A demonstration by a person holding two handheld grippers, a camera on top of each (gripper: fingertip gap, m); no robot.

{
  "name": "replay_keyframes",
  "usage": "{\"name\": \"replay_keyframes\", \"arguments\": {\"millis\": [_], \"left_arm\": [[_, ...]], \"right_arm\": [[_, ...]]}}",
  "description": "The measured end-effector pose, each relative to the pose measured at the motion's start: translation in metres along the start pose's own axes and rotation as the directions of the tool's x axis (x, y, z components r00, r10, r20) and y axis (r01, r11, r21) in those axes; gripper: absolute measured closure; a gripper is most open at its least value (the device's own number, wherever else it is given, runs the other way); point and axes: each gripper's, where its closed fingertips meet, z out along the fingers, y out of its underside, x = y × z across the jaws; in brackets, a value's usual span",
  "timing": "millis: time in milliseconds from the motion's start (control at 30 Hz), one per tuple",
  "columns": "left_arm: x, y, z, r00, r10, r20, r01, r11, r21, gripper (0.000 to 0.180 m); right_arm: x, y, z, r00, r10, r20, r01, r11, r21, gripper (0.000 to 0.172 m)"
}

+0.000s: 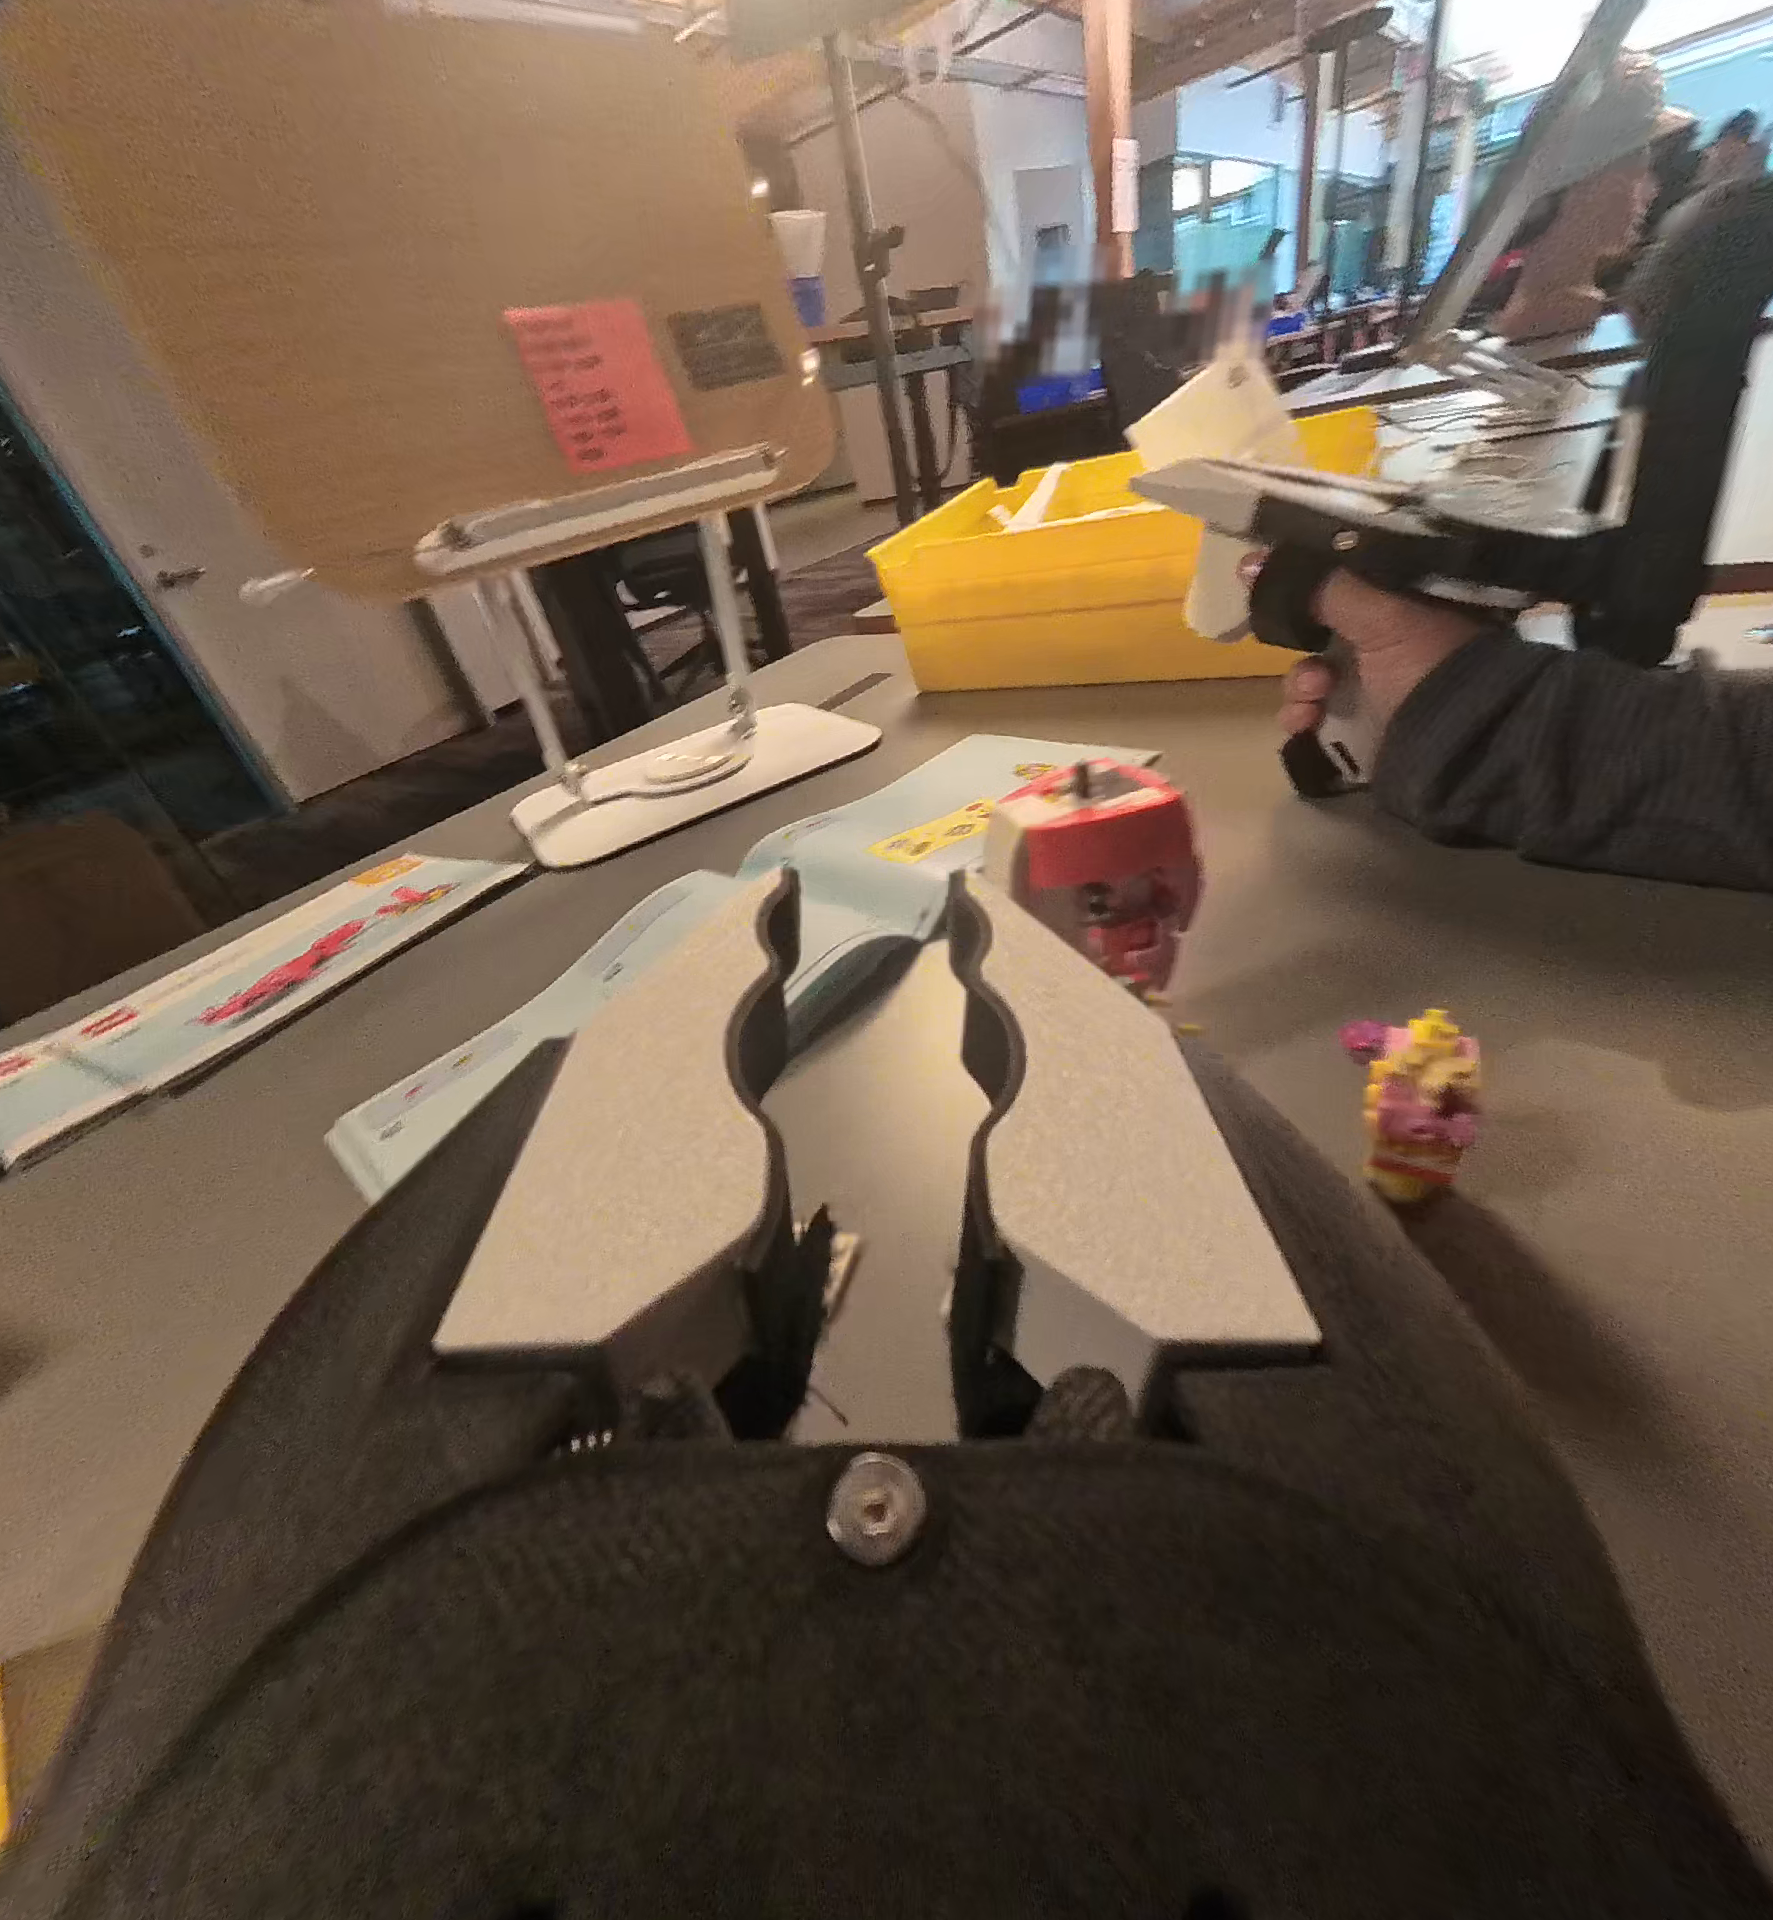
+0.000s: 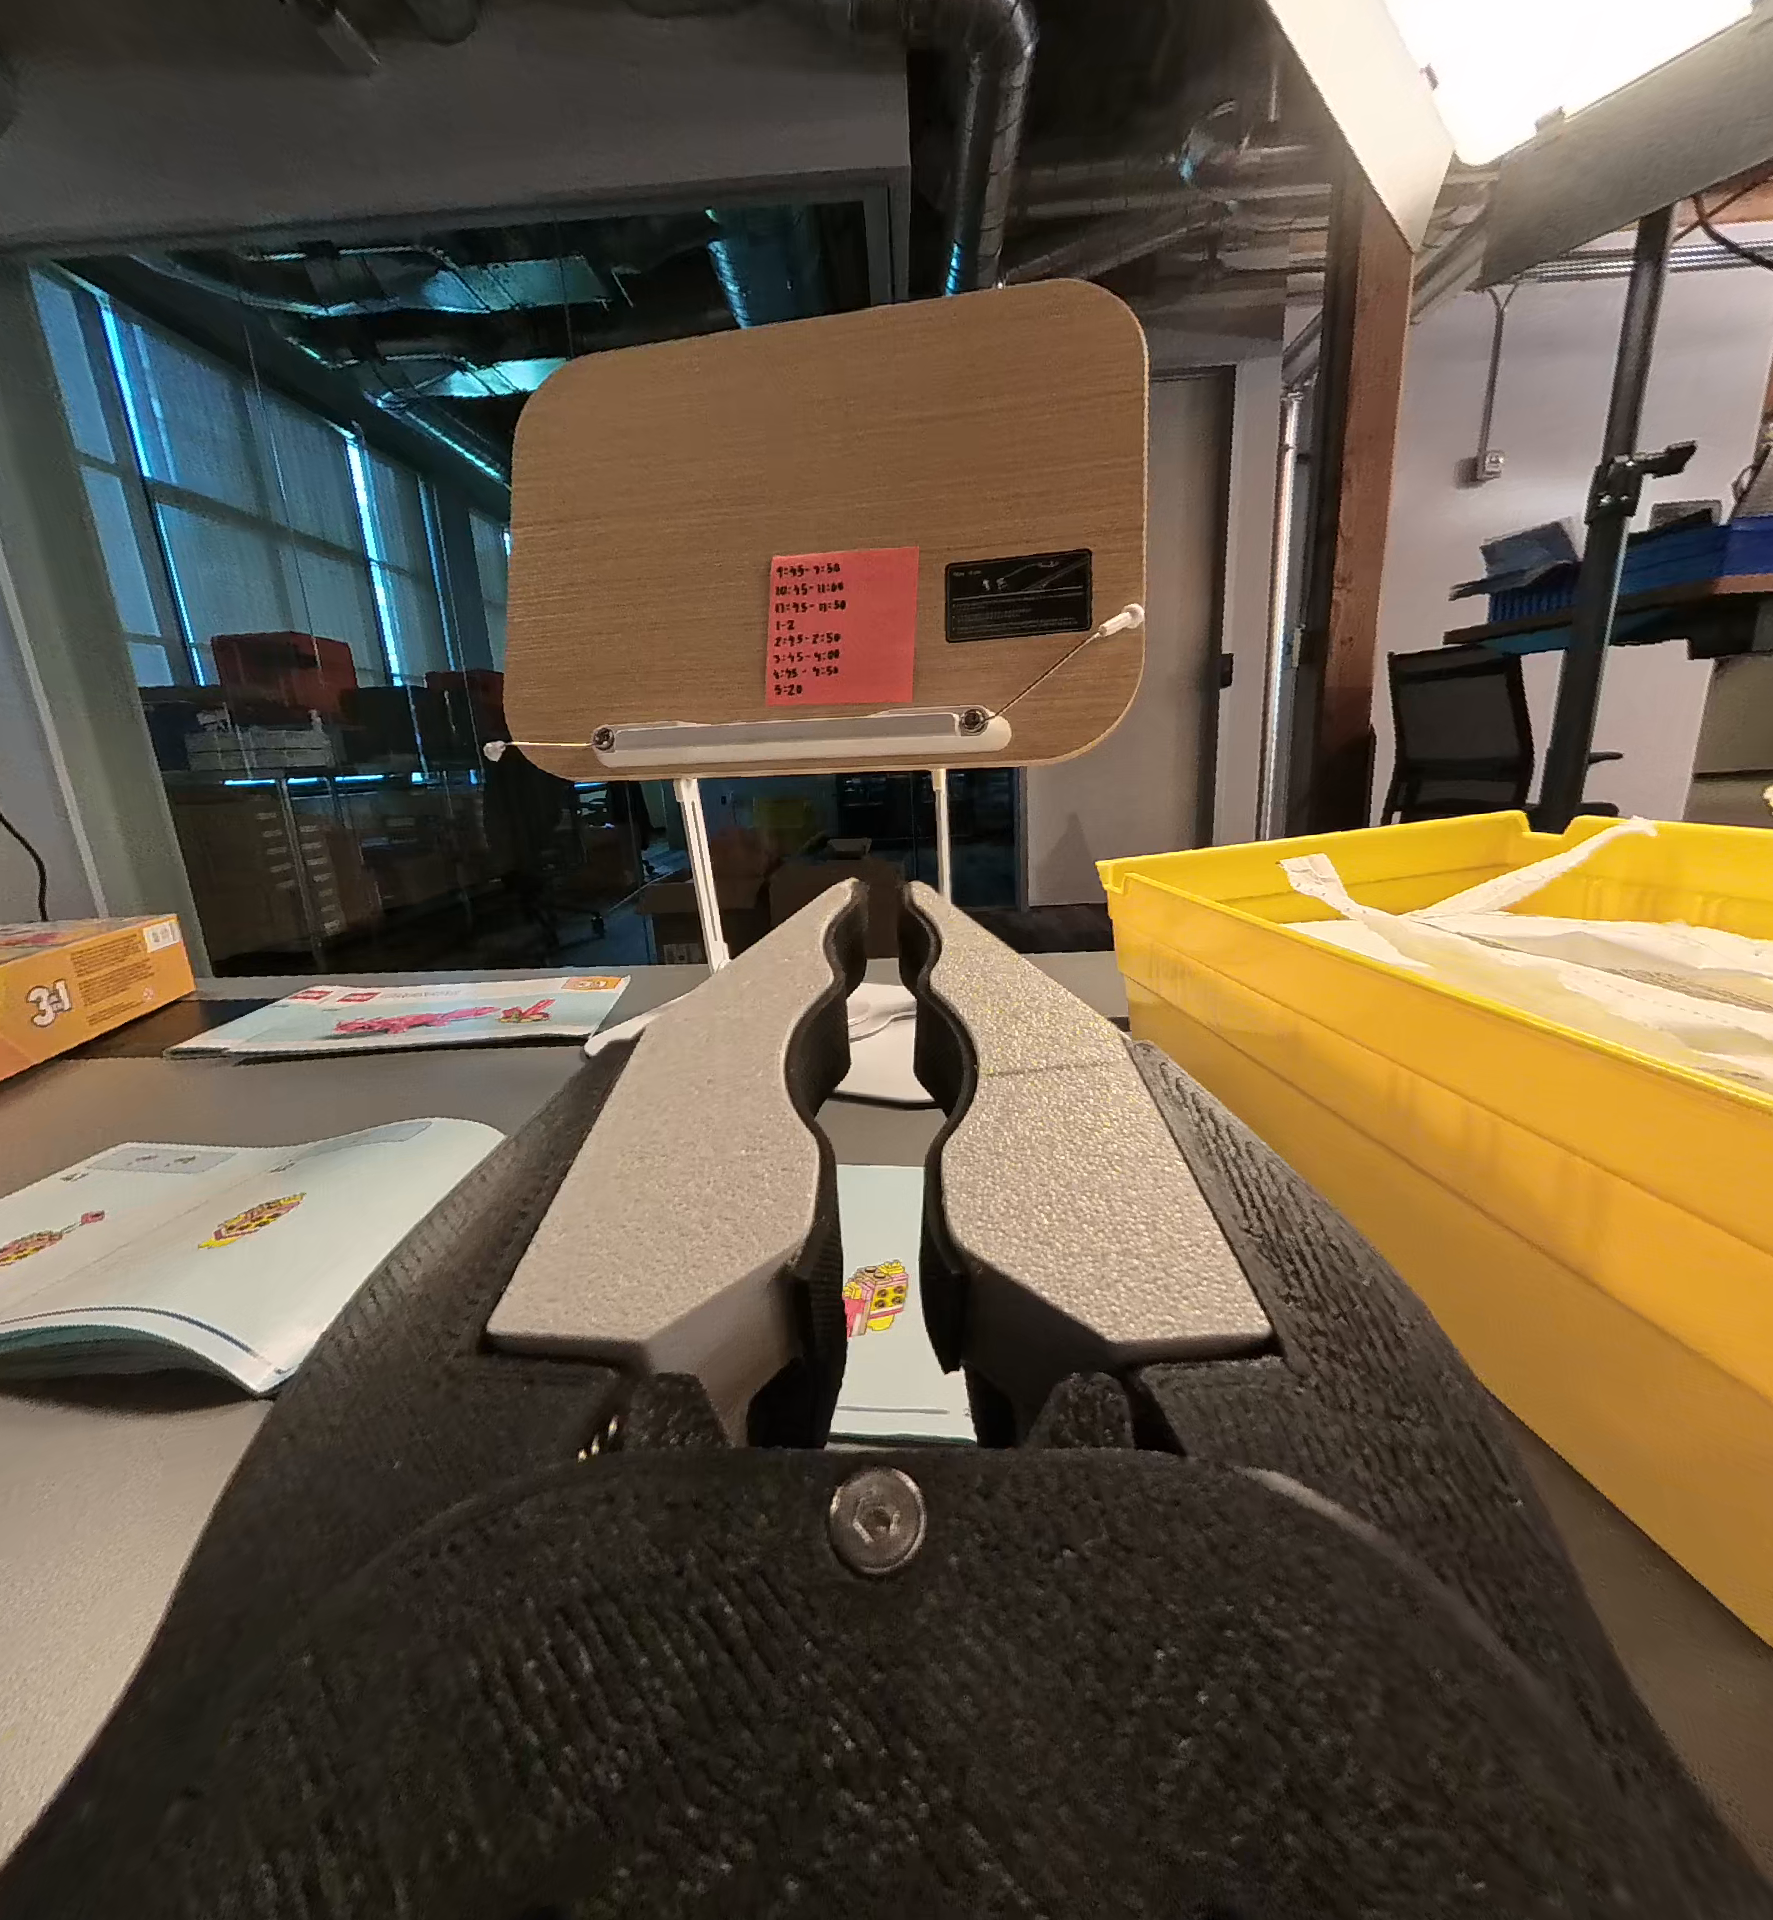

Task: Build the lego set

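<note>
My left gripper (image 1: 871,894) is open with nothing between its fingers, low over the grey table (image 1: 1484,1351) and over an open light-blue booklet (image 1: 861,831). A red brick-built model (image 1: 1095,873) stands just right of its right fingertip, apart from it. A small pink and yellow brick model (image 1: 1422,1101) stands farther right. My right gripper (image 2: 882,899) is shut with nothing between its tips. It is raised beside the yellow bin (image 2: 1484,1143), pointing at the wooden book stand (image 2: 830,520). It also shows in the left wrist view (image 1: 1157,483), held by a hand (image 1: 1381,644).
The yellow bin (image 1: 1048,592) holds white paper bags (image 2: 1588,966). The book stand's white base (image 1: 695,779) sits behind the booklet. A second booklet (image 2: 414,1013) and an orange box (image 2: 40,1008) lie at the left. A dark sleeve (image 1: 1640,779) rests on the table at right. The gap from one gripper's tips to the other's is roughly 30 centimetres.
</note>
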Motion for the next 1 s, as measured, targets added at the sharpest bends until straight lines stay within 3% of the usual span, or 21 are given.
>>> {"name": "replay_keyframes", "arguments": {"millis": [133, 200, 333, 500, 567, 667, 767, 867, 1000], "left_arm": [[0.028, -0.029, -0.007, 0.998, 0.041, -0.055, -0.038, 0.998, 0.042, 0.156], [0.032, -0.051, -0.018, 0.999, 0.052, -0.002, -0.052, 0.997, 0.055, 0.163], [0.033, -0.107, -0.069, 0.986, 0.085, 0.147, -0.115, 0.971, 0.212, 0.163], [-0.018, -0.153, -0.151, 0.933, 0.014, 0.359, -0.128, 0.946, 0.296, 0.163], [-0.056, -0.156, -0.178, 0.898, -0.01, 0.44, -0.117, 0.958, 0.262, 0.162], [-0.12, -0.139, -0.203, 0.833, -0.023, 0.552, -0.038, 0.994, 0.099, 0.154], [-0.166, -0.104, -0.204, 0.834, -0.082, 0.546, 0.148, 0.986, -0.079, 0.154], [-0.19, -0.053, -0.195, 0.847, -0.175, 0.502, 0.362, 0.881, -0.304, 0.153], [-0.204, 0.003, -0.188, 0.84, -0.268, 0.473, 0.509, 0.691, -0.513, 0.159]], "right_arm": [[0.003, -0.001, -0.001, 1.0, 0.019, -0.009, -0.019, 1.0, 0.006, 0.169], [0.004, -0.001, 0.0, 1.0, 0.023, -0.011, -0.023, 1.0, 0.005, 0.169], [0.002, 0.0, 0.0, 1.0, 0.013, -0.006, -0.013, 1.0, 0.002, 0.169], [0.001, 0.0, 0.0, 1.0, 0.006, -0.004, -0.006, 1.0, 0.006, 0.169], [0.001, 0.0, 0.0, 1.0, 0.0, -0.003, 0.0, 1.0, 0.002, 0.169], [-0.001, 0.0, 0.001, 1.0, -0.012, -0.002, 0.012, 1.0, -0.002, 0.169], [-0.001, 0.001, 0.001, 1.0, -0.01, -0.003, 0.01, 1.0, -0.002, 0.169], [-0.001, 0.001, 0.001, 1.0, -0.013, -0.002, 0.013, 1.0, -0.004, 0.169], [-0.002, 0.001, 0.001, 1.0, -0.019, 0.004, 0.019, 1.0, -0.004, 0.169]]}}
